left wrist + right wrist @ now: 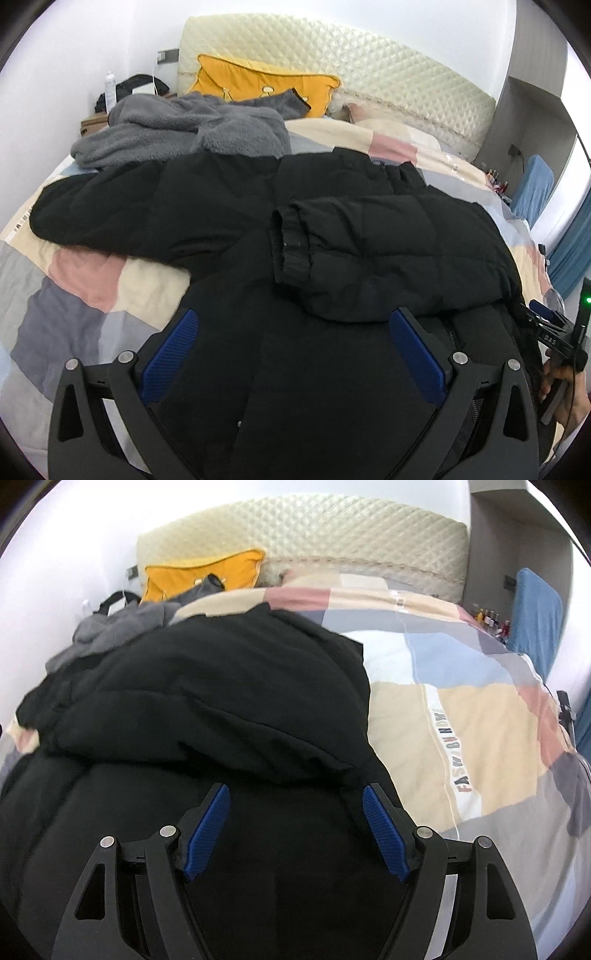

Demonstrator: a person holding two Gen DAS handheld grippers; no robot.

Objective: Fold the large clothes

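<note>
The black puffy coat lies flat on the bed, one sleeve folded across it to make it narrower. Both tongs, left tongs and right tongs, are apart, holding nothing.

Matt quilted jacket, fluffy fleece

Cushion: yellow cushion against quilted cream headboard
Cover: patchwork bedspread, lettered strip
Bedside: clear bottle
Right: blue chair
</note>
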